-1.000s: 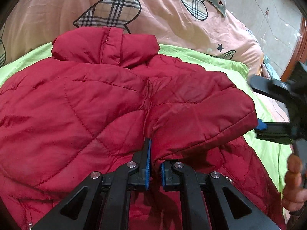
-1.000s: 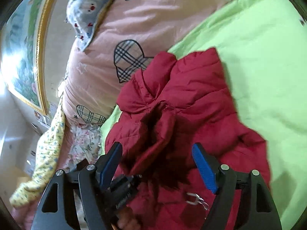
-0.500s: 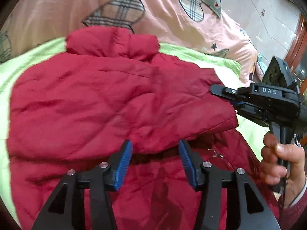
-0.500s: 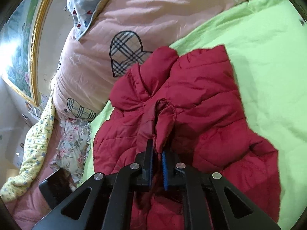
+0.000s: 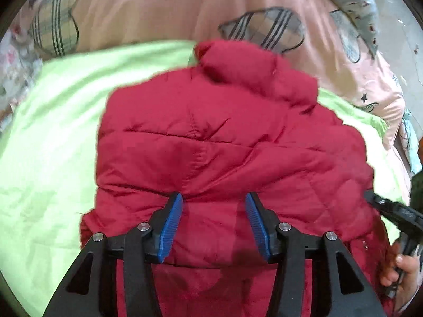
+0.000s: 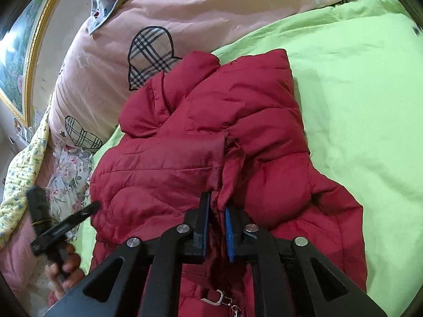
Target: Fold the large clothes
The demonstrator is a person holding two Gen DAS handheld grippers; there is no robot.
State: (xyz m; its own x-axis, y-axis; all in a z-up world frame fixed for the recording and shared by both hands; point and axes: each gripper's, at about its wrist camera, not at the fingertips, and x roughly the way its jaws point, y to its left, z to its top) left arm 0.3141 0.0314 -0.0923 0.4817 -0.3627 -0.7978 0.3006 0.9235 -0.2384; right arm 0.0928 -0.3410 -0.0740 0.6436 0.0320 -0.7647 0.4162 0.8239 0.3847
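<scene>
In the left wrist view, the red quilted jacket [image 5: 227, 142] lies on the lime-green bedspread [image 5: 53, 142] of a bed, its collar [image 5: 253, 74] at the far end against a pink quilt [image 5: 164, 8] printed with plaid hearts. It looks puffy and soft, light for its bulk, with a smooth shell that will likely slip and spring back out of a crease, so a hold is best taken at a sewn edge, cuff or hem instead of on the padded middle. The left gripper [image 5: 214, 223] hangs released above the near part of the jacket, its 2 blue pads wide apart with nothing between them; a folded layer's edge runs across just beyond the tips. At the right edge the other tool and the hand holding it are partly visible. In the right wrist view, the right gripper [image 6: 217, 228] is clenched on a fold of the jacket [image 6: 185, 163] pinched near what seems to be a sleeve end, the fabric rising between the 2 pads. The shell shows diamond stitching and deep wrinkles, 1 sleeve lying across the body. A metal clasp [image 6: 214, 300] shows at the near edge, and the left tool appears blurred at the left.
</scene>
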